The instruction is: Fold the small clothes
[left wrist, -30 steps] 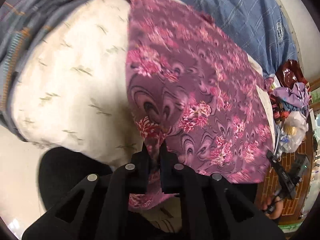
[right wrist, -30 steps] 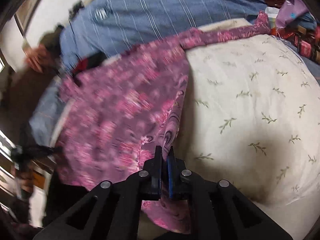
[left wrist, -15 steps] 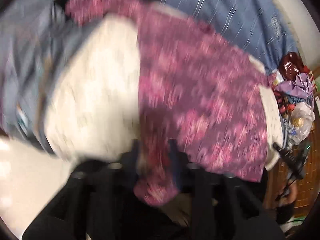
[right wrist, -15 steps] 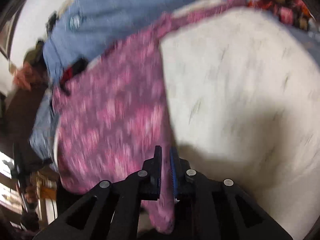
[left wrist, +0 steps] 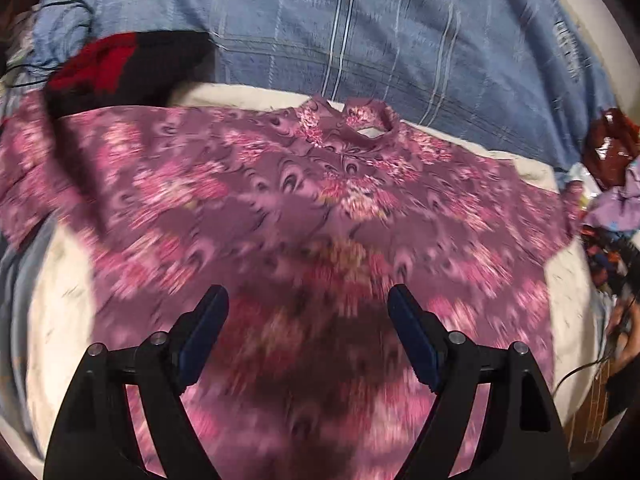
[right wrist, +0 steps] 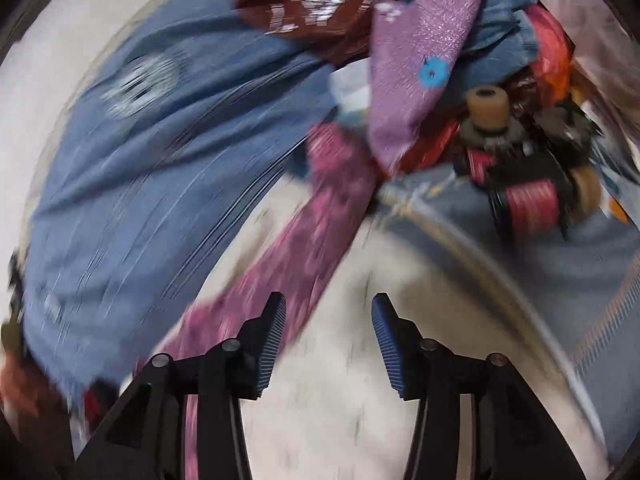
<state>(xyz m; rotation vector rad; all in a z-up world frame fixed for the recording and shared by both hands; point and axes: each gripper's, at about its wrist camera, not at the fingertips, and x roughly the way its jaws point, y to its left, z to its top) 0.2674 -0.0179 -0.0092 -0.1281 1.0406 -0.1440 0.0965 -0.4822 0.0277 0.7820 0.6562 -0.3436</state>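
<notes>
We are holding the left gripper (left wrist: 308,308) over the purple flowered top (left wrist: 320,208) with its jaws spread wide, gripping nothing. The top is lying spread flat on the cream cushion (left wrist: 64,300), collar at the far side, against the blue checked blanket (left wrist: 360,32). To the right, we are keeping the right gripper (right wrist: 328,316) gaping too, empty, beside the top's sleeve (right wrist: 312,232); far right, thread spools (right wrist: 528,204) are sitting.
</notes>
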